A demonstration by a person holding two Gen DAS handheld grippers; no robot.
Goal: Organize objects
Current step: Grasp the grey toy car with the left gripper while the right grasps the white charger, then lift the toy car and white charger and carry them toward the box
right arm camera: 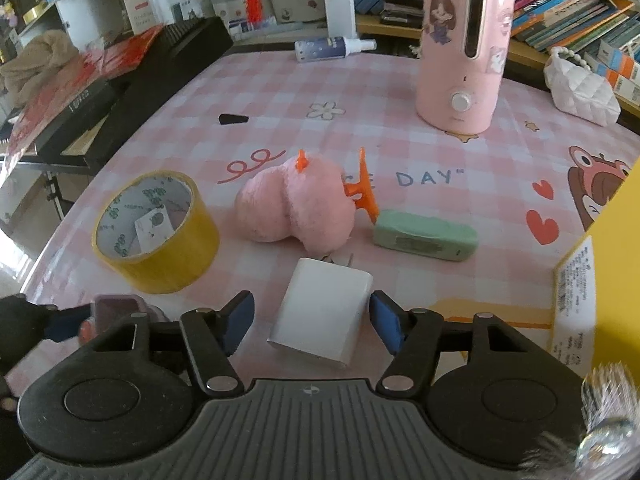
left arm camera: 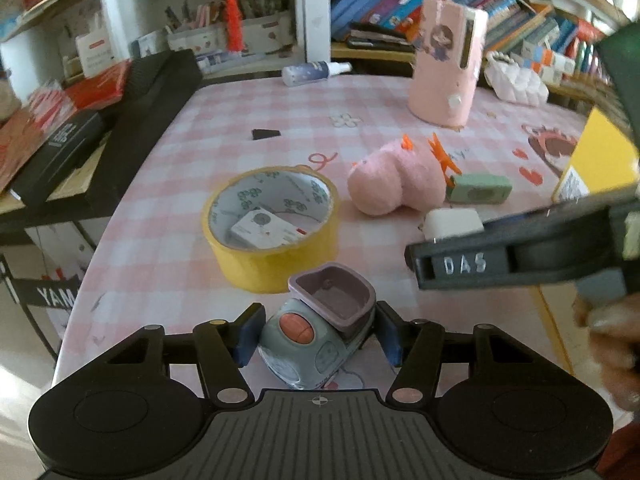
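Near the tabletop's [right arm camera: 280,92] front edge, left gripper [left arm camera: 318,334] brackets a toy truck [left arm camera: 320,340] and right gripper [right arm camera: 312,322] a white charger [right arm camera: 324,312], both part-open, pads not yet pressing, poised for simultaneous pickup.

A small grey-blue toy car [left arm camera: 316,344] with a mauve tub on its back is sitting near the front edge, tilted a little. A white charger block [right arm camera: 324,314] is lying flat to its right, prongs pointing far. Behind them a yellow tape roll [right arm camera: 158,232] is standing on the left, and a pink plush [right arm camera: 296,208] and a green case [right arm camera: 426,236] are lying to the right.
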